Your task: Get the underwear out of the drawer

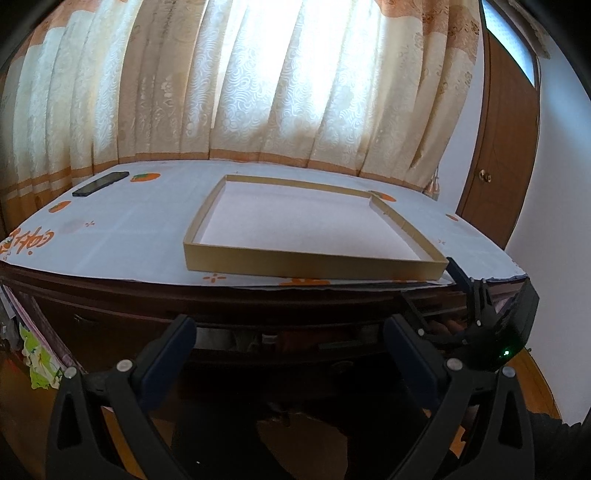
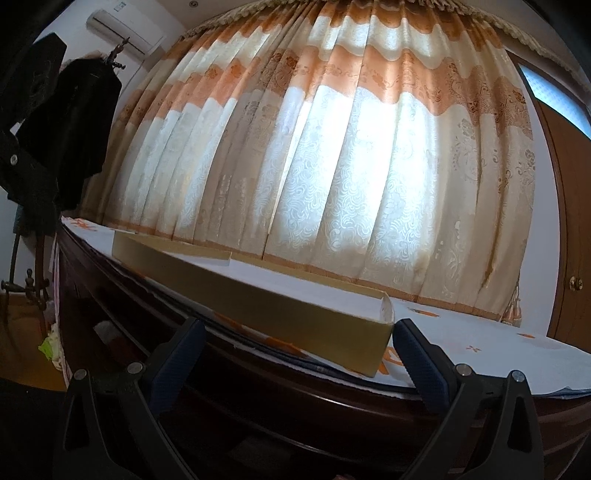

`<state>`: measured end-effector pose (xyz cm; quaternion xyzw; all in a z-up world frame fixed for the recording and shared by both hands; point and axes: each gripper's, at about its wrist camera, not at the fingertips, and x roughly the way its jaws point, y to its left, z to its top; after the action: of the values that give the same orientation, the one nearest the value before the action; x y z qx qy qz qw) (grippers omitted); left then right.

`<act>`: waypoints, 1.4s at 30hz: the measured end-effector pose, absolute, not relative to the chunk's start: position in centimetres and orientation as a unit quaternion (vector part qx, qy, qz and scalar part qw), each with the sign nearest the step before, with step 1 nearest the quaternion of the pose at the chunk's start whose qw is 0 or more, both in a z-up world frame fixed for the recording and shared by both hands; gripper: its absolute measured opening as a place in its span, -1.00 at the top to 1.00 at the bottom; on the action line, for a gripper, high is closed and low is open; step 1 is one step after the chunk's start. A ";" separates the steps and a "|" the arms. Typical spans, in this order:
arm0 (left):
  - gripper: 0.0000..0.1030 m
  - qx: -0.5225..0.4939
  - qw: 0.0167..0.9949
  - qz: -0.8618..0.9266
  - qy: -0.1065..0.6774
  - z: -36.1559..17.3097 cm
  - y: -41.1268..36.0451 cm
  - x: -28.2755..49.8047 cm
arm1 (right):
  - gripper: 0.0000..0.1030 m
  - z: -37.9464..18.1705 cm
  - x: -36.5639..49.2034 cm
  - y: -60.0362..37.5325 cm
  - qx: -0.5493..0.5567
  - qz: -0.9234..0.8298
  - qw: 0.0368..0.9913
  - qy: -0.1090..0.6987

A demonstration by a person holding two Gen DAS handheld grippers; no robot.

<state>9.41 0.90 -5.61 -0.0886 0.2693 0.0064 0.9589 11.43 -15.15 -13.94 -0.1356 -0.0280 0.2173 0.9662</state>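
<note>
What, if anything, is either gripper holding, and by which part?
Nothing. The left gripper and right gripper are both open and empty, in front of the dresser.

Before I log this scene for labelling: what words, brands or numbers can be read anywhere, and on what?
Orange characters on the tablecloth at its left edge: seen upside down and cut off, not readable.
Air conditioner: a small mark, too blurred to read.
Phone, gold tray: no text visible.

The drawer (image 1: 280,338) showed only a dim slit under the desk edge, and its contents were too dark and blurred to identify. The right gripper (image 1: 491,317) was partly cut off behind the left one's finger (image 1: 410,354).
</note>
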 end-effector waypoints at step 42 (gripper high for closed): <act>-1.00 -0.112 0.961 0.013 0.254 -5.2 2.4 7.8 | -0.99 -13.6 8.4 -15.7 -0.152 0.205 0.966 0.029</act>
<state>7.84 2.39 -5.21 -0.1117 0.2541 0.0130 0.9606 8.36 -15.72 -13.64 -0.1525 0.0293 0.2054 0.9663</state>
